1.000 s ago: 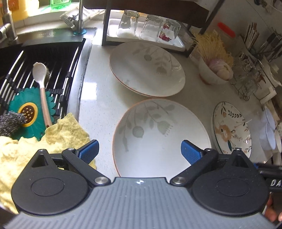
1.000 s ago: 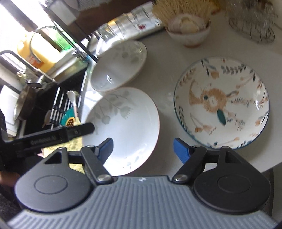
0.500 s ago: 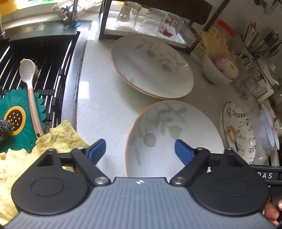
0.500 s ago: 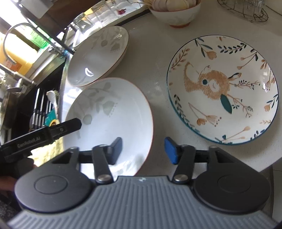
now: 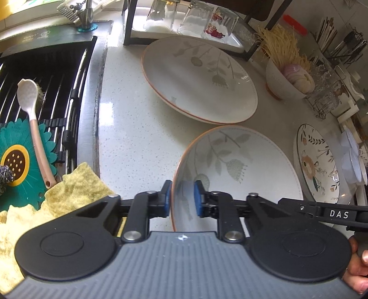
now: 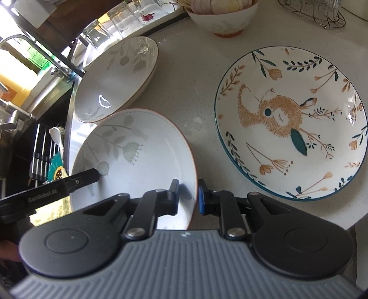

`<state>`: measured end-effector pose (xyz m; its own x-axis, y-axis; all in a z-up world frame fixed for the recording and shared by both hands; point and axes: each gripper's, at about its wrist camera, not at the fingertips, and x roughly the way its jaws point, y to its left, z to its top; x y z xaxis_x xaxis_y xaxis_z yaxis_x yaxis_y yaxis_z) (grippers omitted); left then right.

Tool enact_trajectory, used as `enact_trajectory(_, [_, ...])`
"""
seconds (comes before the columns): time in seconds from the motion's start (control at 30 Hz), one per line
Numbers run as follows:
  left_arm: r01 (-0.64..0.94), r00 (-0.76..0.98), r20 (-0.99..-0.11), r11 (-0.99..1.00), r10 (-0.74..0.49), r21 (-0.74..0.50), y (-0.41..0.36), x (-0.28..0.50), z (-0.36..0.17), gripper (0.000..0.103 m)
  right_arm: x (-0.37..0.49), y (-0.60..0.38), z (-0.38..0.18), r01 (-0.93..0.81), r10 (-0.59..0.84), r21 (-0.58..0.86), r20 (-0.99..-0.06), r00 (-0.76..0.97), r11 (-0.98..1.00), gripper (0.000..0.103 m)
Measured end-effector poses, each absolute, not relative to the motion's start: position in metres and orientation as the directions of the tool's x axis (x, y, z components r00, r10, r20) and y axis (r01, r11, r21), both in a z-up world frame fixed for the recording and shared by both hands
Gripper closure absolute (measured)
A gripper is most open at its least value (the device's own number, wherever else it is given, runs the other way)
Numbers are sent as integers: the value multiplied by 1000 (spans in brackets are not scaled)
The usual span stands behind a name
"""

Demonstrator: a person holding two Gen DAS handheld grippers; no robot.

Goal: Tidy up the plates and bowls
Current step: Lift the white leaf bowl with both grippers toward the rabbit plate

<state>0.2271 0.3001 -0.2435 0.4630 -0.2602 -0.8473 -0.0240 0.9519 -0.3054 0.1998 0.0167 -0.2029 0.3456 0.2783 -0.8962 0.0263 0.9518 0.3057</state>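
A white leaf-pattern plate (image 5: 241, 170) with an orange rim sits on the counter; it also shows in the right wrist view (image 6: 138, 161). My left gripper (image 5: 182, 199) is shut on its left rim. My right gripper (image 6: 188, 197) is shut on its right rim. A second leaf-pattern plate (image 5: 202, 78) lies behind it, also seen in the right wrist view (image 6: 117, 78). A rabbit-pattern plate (image 6: 289, 122) lies to the right, also at the left wrist view's right edge (image 5: 317, 163).
A sink with a black rack (image 5: 46, 76) holds a brush (image 5: 34, 124) and a green flower mat (image 5: 20, 158). A yellow cloth (image 5: 76, 191) lies at its edge. Glasses (image 5: 191, 18) stand on a rack behind. A bowl of garlic (image 5: 289, 80) stands at the back right.
Both grippers have closed from open onto opposite rims of the near leaf-pattern plate, the left on its left edge, the right on its right edge.
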Motion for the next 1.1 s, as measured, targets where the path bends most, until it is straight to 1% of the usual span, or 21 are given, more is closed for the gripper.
enact_trajectory(0.1, [12,450,-854,958,-262,-288,297,229,-243,80,200,16,-203,24,273,300,-895,352,954,84])
enact_trajectory(0.3, [10,433,-861,957,-266,-291,299,228,-241,80,200,17,-202,1,275,294,-895,351,956,84])
enact_trajectory(0.4, [8,448,-858,960,-252,-278,298,225,-232,81,200,16,-196,-15,286,300,-891,352,954,84])
enact_trajectory(0.73, [-16,506,-825,953,-253,-303,295,218,-196,84,199,3,-166,-94,337,326,-863,376,941,84])
enact_trajectory(1.1, [-28,543,-800,946,-257,-323,268,223,-164,85,202,-27,-138,-161,377,342,-817,436,926,84])
